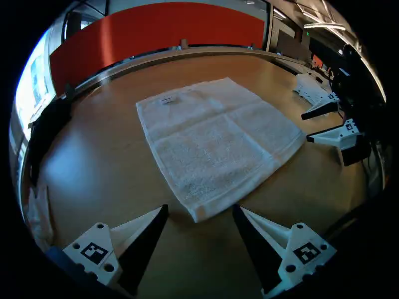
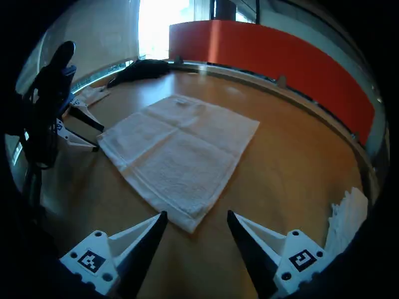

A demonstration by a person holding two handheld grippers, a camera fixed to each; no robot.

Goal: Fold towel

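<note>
The left gripper [image 1: 198, 209] is held low over the wooden table [image 1: 99, 164], with its fingers pointed forward along the surface. Its jaws are released and spread wide, and nothing is clamped between them. The right gripper [image 2: 196, 213] is held in the same low, forward-pointing pose, with its jaws likewise spread and nothing grasped. Whether the fingers rest on the table cannot be told.

The towel [image 1: 219, 139] is laid flat on the table at the centre of both views. It is white and marked by crease lines that divide it into quarters. In the left gripper view, one corner reaches into the gap between the fingers at lower centre and is pressed by neither finger. In the right gripper view, another corner lies in that gripper's gap in the same way. A small sewn label [image 1: 167, 100] is seen near the towel's far edge.

In the left gripper view, the right gripper is seen at the right edge of the frame, its fingertips on either side of a towel corner. In the right gripper view, the left gripper is seen at the left edge in a matching position.

A red partition [image 2: 279, 60] is set along the far side of the table. A dark bundle [image 2: 142, 70] lies on the table at upper left. A crumpled white cloth [image 2: 349, 214] lies at lower right, well apart from the towel.
</note>
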